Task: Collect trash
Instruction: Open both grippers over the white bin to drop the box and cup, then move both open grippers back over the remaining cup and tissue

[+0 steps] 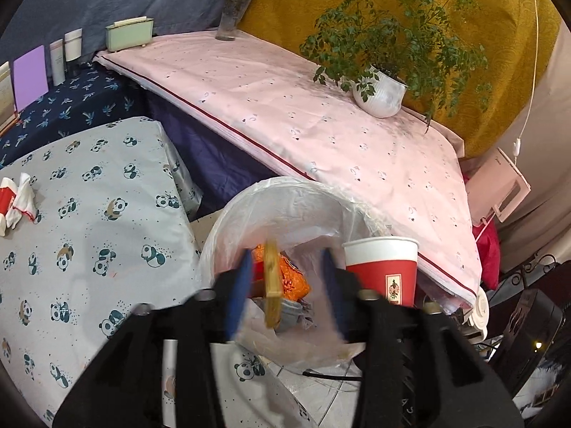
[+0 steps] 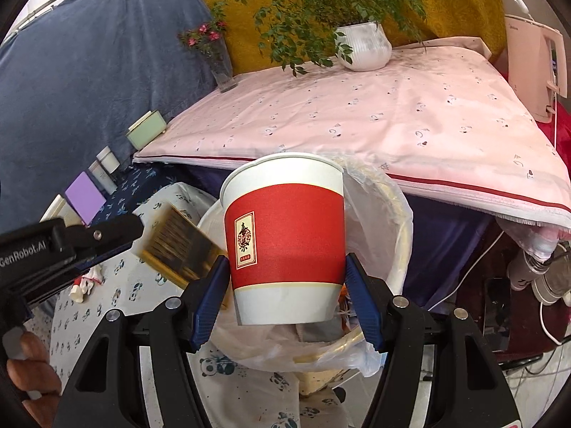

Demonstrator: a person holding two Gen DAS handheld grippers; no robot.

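Note:
My right gripper (image 2: 287, 294) is shut on a red and white paper cup (image 2: 285, 239), held upright over the bag-lined trash bin (image 2: 392, 221). The cup also shows in the left wrist view (image 1: 382, 267). My left gripper (image 1: 285, 285) is open over the bin (image 1: 228, 224), blurred by motion. A flat tan box (image 1: 272, 281) hangs between its fingers without touching them, over orange trash (image 1: 294, 278) in the bin. The box also shows in the right wrist view (image 2: 175, 242), just off the left gripper's tip (image 2: 117, 232). Crumpled red and white wrappers (image 1: 18, 203) lie on the panda cloth.
A panda-print table (image 1: 89, 232) is at the left. A pink-covered table (image 1: 321, 114) behind the bin holds a potted plant (image 1: 382, 92), a flower vase (image 1: 232, 14) and a green box (image 1: 130, 34). Bottles and a purple card (image 1: 30, 75) stand at far left. Cables and appliances crowd the right.

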